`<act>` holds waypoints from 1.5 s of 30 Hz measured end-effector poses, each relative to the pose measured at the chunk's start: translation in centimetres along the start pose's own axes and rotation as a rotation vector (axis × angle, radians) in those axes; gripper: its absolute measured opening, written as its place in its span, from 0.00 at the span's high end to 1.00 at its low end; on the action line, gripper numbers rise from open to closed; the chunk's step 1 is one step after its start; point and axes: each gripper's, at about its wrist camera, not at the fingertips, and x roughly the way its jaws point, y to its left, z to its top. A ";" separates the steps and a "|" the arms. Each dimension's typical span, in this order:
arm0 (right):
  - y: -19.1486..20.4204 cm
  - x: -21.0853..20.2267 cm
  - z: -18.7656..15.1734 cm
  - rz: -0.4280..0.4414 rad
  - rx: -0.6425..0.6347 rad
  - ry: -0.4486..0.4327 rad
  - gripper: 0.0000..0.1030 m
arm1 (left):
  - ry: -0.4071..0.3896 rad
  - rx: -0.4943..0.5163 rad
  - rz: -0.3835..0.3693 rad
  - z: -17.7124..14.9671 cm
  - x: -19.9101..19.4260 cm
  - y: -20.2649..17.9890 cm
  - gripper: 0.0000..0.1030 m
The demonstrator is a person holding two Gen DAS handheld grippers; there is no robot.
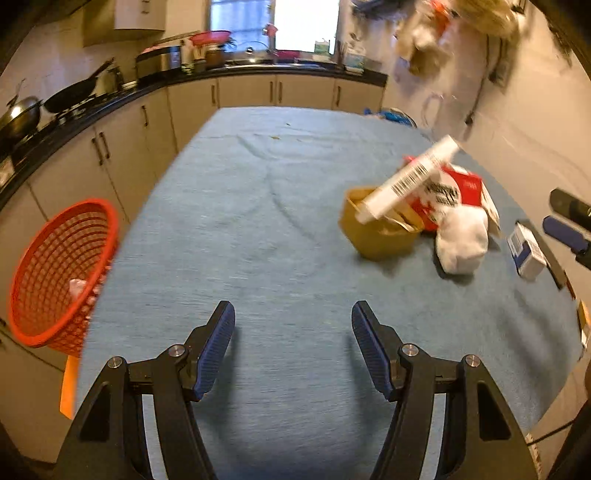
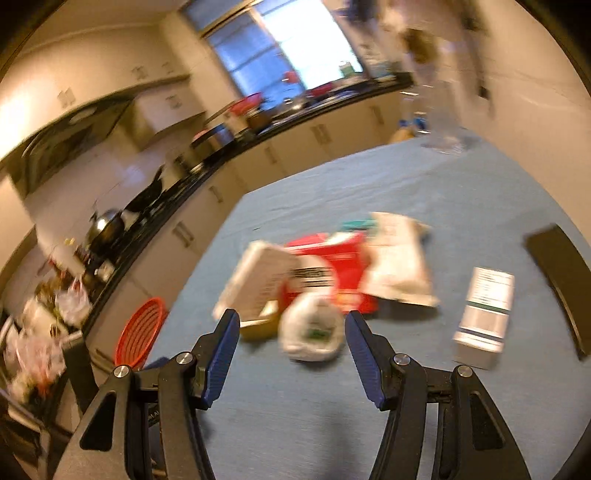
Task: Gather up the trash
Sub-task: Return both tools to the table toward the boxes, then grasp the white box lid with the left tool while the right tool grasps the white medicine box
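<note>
While both hand-held grippers, left and right, hang parted and empty, trash pile awaits the red basket kept at the counter edge.

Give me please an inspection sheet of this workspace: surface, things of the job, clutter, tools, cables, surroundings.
Surface: blue cloth covers the table, with a few creases.
Job's things: brown paper box with a long white barcoded carton leaning in it; red package and crumpled white bag beside it; small white and blue box apart, near the table's edge; red basket off the table's side, something pale inside.
Clutter: dark flat object at the table's edge.
Tools: left tool open, empty, over bare cloth; right tool open, empty, facing the white bag.
Cables: nothing seen.
Surroundings: kitchen counter with pans, cabinets below, bright window.
</note>
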 end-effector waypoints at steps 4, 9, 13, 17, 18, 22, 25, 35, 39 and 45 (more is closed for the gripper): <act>-3.1 -1.6 0.5 -0.081 0.038 -0.011 0.38 | 0.023 0.033 0.004 -0.4 1.1 -1.7 0.37; -5.7 -2.0 1.5 -0.126 0.116 -0.002 0.38 | 0.052 0.078 0.031 -0.6 1.8 -2.5 0.36; -8.5 -1.5 2.2 -0.202 0.182 0.037 0.38 | 0.053 0.078 0.032 -0.9 1.7 -2.6 0.30; -10.1 -0.1 2.3 -0.288 0.208 0.096 0.36 | 0.089 0.114 0.008 -1.2 2.0 -3.1 0.07; -10.4 0.3 2.2 -0.296 0.220 0.109 0.36 | 0.092 0.119 0.009 -1.3 2.0 -3.3 0.06; -10.8 1.7 2.0 -0.348 0.204 0.142 0.36 | 0.101 0.106 0.023 -1.4 1.9 -3.4 0.02; -10.4 2.8 1.7 -0.357 0.179 0.174 0.36 | 0.108 0.103 0.026 -1.4 1.9 -3.4 0.01; -11.4 2.1 0.8 -0.346 0.196 0.166 0.50 | 0.014 0.187 -0.027 3.2 -0.1 -3.1 0.12; -11.3 1.5 0.5 -0.311 0.206 0.148 0.51 | -0.075 0.301 -0.045 6.8 -0.8 -5.2 0.12; -11.4 0.9 0.3 -0.275 0.206 0.139 0.52 | -0.038 0.448 -0.056 10.1 2.4 -9.3 0.13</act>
